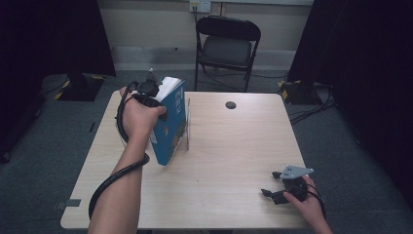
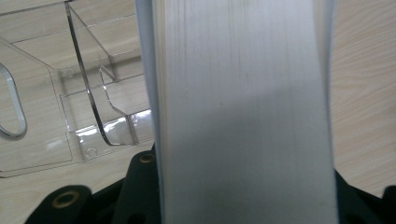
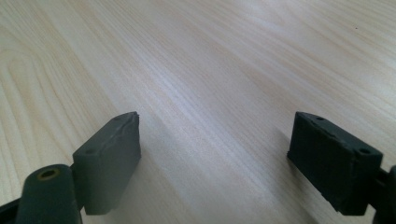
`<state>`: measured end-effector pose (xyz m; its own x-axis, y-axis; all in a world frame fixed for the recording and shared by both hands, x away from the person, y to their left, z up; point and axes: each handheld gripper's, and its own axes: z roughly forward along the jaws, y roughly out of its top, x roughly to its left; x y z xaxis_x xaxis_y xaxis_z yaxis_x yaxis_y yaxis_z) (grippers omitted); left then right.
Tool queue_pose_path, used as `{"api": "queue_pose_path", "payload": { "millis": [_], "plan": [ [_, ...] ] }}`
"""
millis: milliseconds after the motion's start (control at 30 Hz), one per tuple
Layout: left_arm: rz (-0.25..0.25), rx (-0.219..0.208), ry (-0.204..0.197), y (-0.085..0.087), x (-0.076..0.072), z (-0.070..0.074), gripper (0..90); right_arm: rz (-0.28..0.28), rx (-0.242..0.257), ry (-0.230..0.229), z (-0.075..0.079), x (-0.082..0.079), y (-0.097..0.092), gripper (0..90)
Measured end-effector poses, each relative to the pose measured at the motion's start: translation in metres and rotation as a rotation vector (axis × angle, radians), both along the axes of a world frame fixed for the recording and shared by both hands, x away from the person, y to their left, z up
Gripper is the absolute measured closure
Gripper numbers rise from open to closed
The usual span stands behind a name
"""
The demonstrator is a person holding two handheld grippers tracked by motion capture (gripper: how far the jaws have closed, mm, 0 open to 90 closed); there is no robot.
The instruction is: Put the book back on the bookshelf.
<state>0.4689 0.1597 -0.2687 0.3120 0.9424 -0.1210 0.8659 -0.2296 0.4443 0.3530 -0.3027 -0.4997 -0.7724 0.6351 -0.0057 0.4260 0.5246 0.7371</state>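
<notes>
A thick book with a blue cover (image 1: 170, 122) stands tilted on its lower corner at the left of the table (image 1: 234, 146). My left gripper (image 1: 159, 97) is shut on it from above, its jaws clamped across the covers near the top. In the left gripper view the white page edge (image 2: 243, 112) runs straight up between the black jaws. A clear acrylic book stand (image 1: 187, 124) (image 2: 93, 102) sits just right of the book, close beside it. My right gripper (image 1: 269, 183) (image 3: 215, 154) rests low at the table's front right, open, with bare wood between its pads.
A small black round disc (image 1: 230, 105) lies at the back middle of the table. A black folding chair (image 1: 226, 46) stands behind the far edge. Cables trail from both grippers along the forearms.
</notes>
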Motion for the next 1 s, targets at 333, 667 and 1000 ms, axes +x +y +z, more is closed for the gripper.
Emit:
{"api": "queue_pose_path", "payload": {
  "millis": [333, 667, 1000],
  "plan": [
    [0.009, -0.009, 0.003, 0.0, 0.007, -0.001, 62.1, 0.002, -0.001, 0.0, 0.0, 0.0, 0.0, 15.9],
    [0.03, 0.0, 0.009, -0.006, 0.01, -0.006, 62.1, 0.002, -0.001, 0.0, 0.0, 0.0, 0.0, 15.9],
    [0.037, 0.018, 0.006, -0.01, 0.009, -0.004, 62.1, 0.002, -0.001, 0.0, 0.0, 0.0, 0.0, 15.9]
  ]
}}
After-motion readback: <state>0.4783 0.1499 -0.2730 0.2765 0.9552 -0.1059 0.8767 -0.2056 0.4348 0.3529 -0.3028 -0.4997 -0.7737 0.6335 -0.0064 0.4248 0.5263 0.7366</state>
